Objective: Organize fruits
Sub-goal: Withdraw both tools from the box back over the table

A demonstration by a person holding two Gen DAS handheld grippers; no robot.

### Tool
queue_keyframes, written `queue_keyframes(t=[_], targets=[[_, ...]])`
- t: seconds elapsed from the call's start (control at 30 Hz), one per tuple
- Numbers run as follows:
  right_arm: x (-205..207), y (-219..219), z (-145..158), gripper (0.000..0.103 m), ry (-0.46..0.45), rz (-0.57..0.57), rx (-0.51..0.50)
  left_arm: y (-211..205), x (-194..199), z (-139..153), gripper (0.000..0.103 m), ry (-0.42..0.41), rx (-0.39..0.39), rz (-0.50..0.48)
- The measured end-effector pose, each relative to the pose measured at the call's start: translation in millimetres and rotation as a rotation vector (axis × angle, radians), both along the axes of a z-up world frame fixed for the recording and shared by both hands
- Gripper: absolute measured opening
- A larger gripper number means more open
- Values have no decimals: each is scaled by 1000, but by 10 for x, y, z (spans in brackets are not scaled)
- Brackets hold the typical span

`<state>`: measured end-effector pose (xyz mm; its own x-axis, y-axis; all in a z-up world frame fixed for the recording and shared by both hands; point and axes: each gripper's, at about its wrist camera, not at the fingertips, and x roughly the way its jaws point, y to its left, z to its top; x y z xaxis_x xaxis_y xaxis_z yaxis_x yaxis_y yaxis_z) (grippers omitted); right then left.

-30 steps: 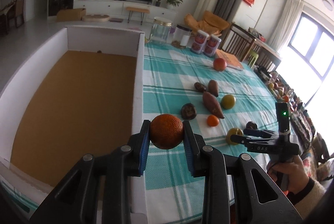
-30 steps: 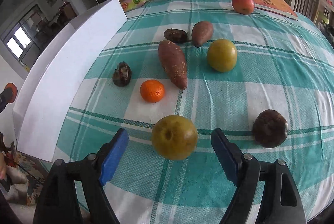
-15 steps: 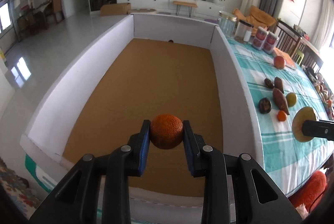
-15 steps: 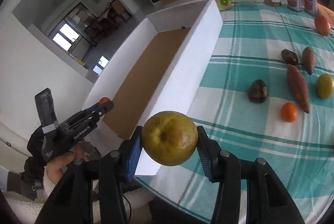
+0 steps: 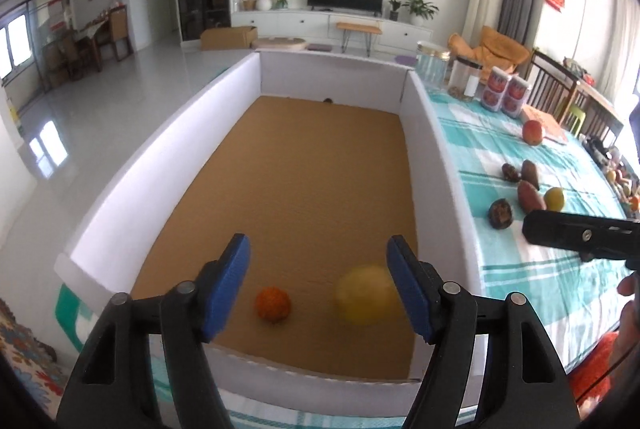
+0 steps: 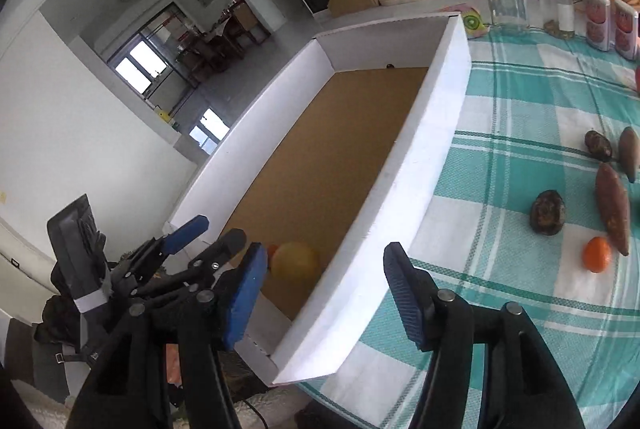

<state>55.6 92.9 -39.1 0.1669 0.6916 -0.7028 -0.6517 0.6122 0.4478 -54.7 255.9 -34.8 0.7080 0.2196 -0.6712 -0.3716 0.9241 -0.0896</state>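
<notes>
A big white box with a brown floor (image 5: 312, 165) stands at the table's left end; it also shows in the right wrist view (image 6: 424, 157). An orange (image 5: 273, 304) lies on its floor near the front wall. A yellow fruit (image 5: 366, 295), blurred, is beside it on the right; it also shows in the right wrist view (image 6: 295, 261). My left gripper (image 5: 318, 289) is open and empty above the box's near end. My right gripper (image 6: 324, 297) is open and empty over the box's right wall. It shows as a dark bar (image 5: 580, 231) in the left wrist view.
On the checked tablecloth (image 6: 520, 133) lie two sweet potatoes (image 6: 612, 205), dark round fruits (image 6: 547, 213), a small orange (image 6: 597, 254), a yellow fruit (image 5: 555, 198) and a red fruit (image 5: 533, 132). Jars and cans (image 5: 502, 96) stand at the far end.
Both grippers have opened. The orange has dropped from the left gripper onto the box floor, and the yellow fruit has left the right gripper and is now in the box.
</notes>
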Motion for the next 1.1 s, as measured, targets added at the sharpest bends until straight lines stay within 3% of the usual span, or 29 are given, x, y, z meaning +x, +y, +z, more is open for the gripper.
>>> queue_keyframes(t=[0.03, 0.1, 0.17, 0.23, 0.33, 0.43, 0.5, 0.6, 0.77, 1.0, 1.1], targets=[[1, -186, -36, 68, -21, -39, -11, -91, 46, 50, 82, -33, -8, -47], [-13, -599, -154, 75, -55, -127, -36, -287, 198, 102, 86, -61, 0, -138], [-28, -1029, -316, 75, -75, -232, -66, -500, 394, 71, 86, -54, 78, -189], [-14, -1486, -468, 75, -68, -344, -81, -673, 626, -65, 86, 10, 172, -208], [-40, -2130, -633, 75, -39, -499, -76, -821, 804, -235, 83, 110, 167, -247], [-5, -2682, -715, 75, 3, -638, -27, -941, 660, -139, 84, 54, 170, -251], [19, -2952, -738, 75, 16, -716, -1, -1037, 616, -156, 84, 71, 180, -262], [78, -3193, -666, 75, -16, -782, -7, -1195, 491, -156, 84, 74, 185, -285], [72, -3342, -523, 78, -155, -837, -127, -1451, 387, -138, 84, 66, 196, -301], [29, -3359, -591, 78, -184, -846, -150, -1510, 415, -133, 84, 87, 208, -273], [-7, -3300, -571, 81, -224, -854, -176, -1646, 320, 6, 84, -7, 320, -189]])
